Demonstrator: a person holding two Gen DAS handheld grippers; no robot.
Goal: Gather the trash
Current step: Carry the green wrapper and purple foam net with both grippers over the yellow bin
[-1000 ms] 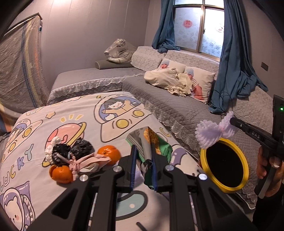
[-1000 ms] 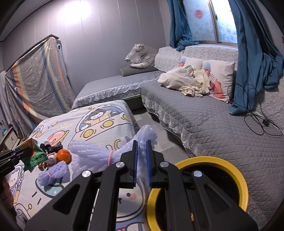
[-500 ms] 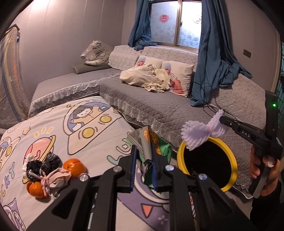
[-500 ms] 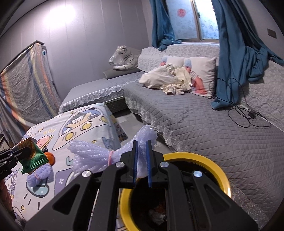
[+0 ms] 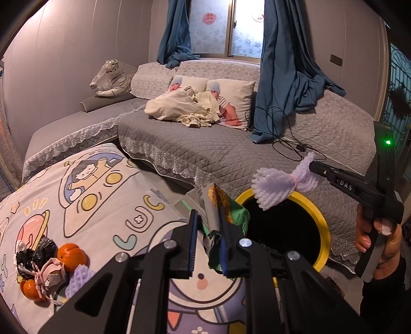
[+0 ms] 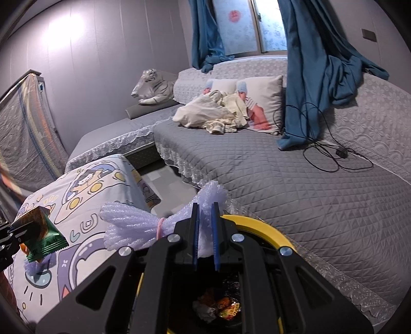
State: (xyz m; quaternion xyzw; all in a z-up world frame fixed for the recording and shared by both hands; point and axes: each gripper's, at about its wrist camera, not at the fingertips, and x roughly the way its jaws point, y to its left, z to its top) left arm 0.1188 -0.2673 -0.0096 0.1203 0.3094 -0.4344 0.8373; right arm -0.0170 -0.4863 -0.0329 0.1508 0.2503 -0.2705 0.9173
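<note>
Foam netting sat clamped in the right gripper above the yellow-rimmed bin; the left gripper pinched a green wrapper. Best centre each before letting go.

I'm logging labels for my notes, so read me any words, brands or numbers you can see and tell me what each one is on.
"DAS": on the side of the right gripper.
"LUC": big cartoon letters on the printed sheet.
Green snack wrapper in the left gripper: print too small to read.
Red window sticker: blurred.
</note>
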